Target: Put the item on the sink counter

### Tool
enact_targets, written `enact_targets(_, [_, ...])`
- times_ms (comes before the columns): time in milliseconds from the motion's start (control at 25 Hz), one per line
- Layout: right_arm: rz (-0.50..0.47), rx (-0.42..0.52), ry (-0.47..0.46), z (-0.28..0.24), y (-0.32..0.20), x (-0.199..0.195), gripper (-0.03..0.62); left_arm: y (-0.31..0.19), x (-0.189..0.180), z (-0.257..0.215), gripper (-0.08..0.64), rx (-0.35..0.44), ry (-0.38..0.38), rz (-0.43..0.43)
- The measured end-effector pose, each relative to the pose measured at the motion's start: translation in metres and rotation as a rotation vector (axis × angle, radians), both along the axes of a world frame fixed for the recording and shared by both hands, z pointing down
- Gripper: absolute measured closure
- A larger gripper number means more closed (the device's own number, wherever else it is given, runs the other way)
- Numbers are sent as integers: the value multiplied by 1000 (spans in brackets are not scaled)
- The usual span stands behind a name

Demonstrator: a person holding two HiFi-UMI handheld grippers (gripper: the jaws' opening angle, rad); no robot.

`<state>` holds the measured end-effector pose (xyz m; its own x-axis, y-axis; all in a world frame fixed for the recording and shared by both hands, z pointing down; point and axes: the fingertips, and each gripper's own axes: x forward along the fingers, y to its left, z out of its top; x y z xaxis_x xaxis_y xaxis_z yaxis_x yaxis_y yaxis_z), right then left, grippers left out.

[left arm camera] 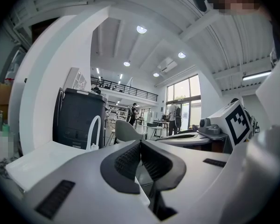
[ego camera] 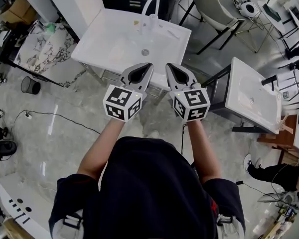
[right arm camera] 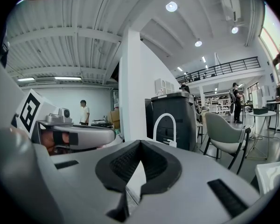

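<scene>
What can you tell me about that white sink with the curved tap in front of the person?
The sink is a glossy white rectangular basin with a broad flat rim, set slightly askew to the person. A white arched tap rises at its far edge, and a small round metal drain sits in the bowl. The left gripper and right gripper, both shut with nothing between them, hover at its near edge. Whether they touch it is unclear.

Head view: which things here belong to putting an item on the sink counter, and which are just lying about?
For the job:
sink counter
left gripper, shut on nothing
right gripper, shut on nothing

Lying about:
second sink
chair
bin
cable on the floor
</scene>
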<state>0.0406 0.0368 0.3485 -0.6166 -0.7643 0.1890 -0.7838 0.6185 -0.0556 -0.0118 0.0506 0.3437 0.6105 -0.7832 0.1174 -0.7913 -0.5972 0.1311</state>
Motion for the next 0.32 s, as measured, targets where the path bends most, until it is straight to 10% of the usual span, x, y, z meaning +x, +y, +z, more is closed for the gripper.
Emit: enact_targets(320, [-2,0,-7,-1,9,5,558,9,9,-1,545,2,-4,4])
